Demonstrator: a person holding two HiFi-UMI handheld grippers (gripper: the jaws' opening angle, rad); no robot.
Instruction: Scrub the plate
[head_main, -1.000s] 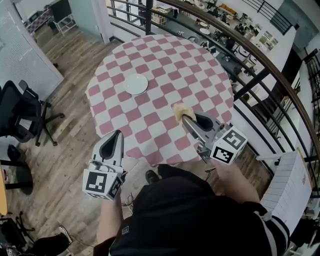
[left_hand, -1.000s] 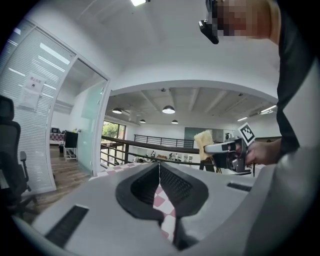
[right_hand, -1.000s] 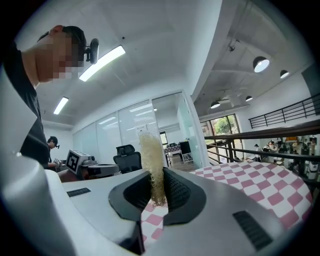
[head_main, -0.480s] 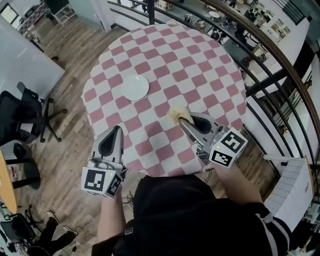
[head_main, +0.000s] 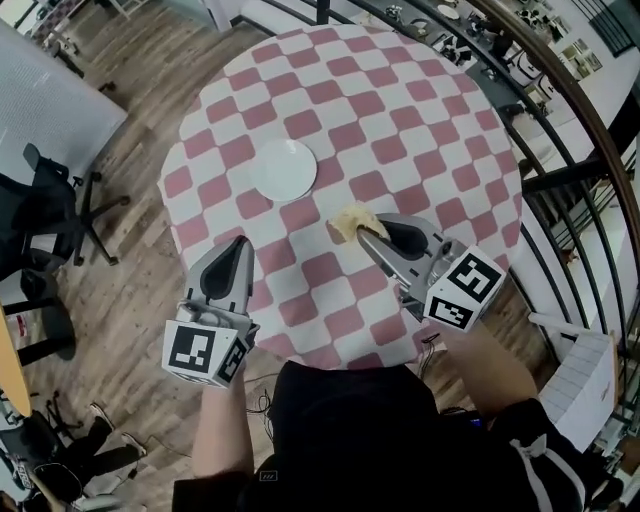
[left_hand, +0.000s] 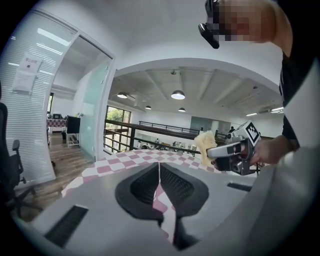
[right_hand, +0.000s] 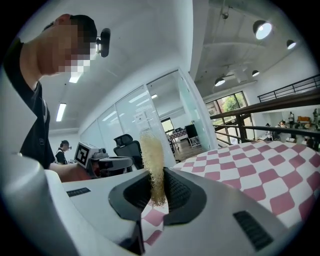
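Over the round checked table you've closed in: against a second ago the cloth fills more of the head view, and its near edge now sits right up against your body. Both grippers have come forward and lower with you. Your left gripper now has its tips just over the near rim of the cloth, where earlier it hung out over the floor. Its jaws are pressed together with nothing between them, as the left gripper view shows plainly. Your right gripper is clamped on the yellow sponge, which sticks out beyond the pads, and it has narrowed the gap to the white plate. That plate lies flat on the cloth, left of centre, apart from both tools. So this is approach, not scrubbing yet. I'd judge the left needs to open and steady the plate before the sponge goes on.
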